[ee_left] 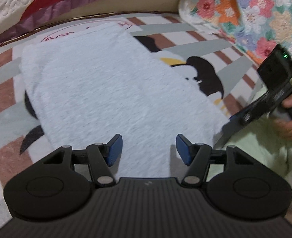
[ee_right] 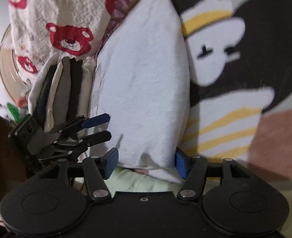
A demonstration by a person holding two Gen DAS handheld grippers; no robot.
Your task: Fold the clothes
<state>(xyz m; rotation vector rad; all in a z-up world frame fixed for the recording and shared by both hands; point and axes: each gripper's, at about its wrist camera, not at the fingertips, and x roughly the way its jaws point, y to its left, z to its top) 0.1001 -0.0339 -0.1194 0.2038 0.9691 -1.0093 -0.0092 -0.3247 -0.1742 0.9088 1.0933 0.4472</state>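
White garment (ee_left: 114,91) lay flat on rug (ee_left: 3,91); L gripper (ee_left: 149,149) & R gripper (ee_right: 147,163) both spread wide, empty. Risk: fluffy layers slipping apart if pinched shallow.

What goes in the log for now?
left gripper: open, over white cloth | right gripper: open, around cloth edge | cloth: on rug
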